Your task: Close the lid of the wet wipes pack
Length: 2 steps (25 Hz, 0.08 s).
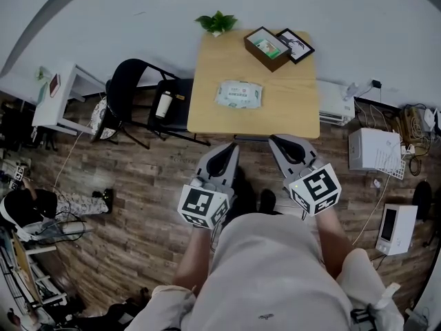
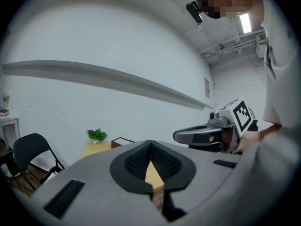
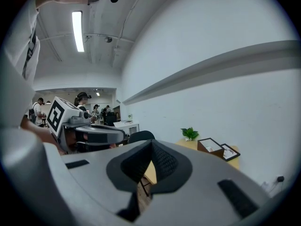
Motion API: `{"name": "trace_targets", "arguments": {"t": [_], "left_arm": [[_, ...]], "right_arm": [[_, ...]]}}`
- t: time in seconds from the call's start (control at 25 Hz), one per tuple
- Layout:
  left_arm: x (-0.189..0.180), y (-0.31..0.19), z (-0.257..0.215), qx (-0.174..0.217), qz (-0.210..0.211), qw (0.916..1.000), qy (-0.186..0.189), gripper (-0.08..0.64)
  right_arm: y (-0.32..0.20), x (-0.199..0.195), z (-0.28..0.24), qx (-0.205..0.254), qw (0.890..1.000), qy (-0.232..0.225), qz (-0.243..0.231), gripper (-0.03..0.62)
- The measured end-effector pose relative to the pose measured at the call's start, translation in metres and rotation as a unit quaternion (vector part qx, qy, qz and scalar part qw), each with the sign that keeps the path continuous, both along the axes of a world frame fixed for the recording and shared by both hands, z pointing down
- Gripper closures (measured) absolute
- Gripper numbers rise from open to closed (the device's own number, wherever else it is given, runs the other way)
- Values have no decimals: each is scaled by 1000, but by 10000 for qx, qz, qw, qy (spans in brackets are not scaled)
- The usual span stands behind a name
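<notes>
Left gripper (image 1: 231, 147), right gripper (image 1: 275, 141): jaws together, wipes pack (image 1: 238, 94) untouched

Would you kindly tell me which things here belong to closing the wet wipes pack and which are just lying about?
For the job: wet wipes pack, left hand-held gripper, right hand-held gripper.
Lying about: potted plant, brown box, picture frame, black chair, bottle.

wet wipes pack (image 1: 238, 94) | pale green-white | lying flat | mid table (image 1: 207, 67)

Head view steeply down on the table (image 1: 207, 81); 2 gripper views near level, well back, toward that table and plant (image 1: 216, 23)
</notes>
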<state>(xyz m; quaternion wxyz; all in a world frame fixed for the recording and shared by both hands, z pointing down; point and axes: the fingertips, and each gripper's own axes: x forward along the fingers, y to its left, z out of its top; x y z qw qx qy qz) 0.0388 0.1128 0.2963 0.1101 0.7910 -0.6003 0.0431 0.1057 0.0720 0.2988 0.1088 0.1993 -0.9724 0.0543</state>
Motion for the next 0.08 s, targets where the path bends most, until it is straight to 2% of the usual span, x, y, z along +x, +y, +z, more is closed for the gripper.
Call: {"name": "trace_targets", "arguments": {"t": [0.08], "left_arm": [[1,0,-1,12,6,10000,-3,554]], "right_arm": [[0,1,-2,42,10000,5,1,594]]}}
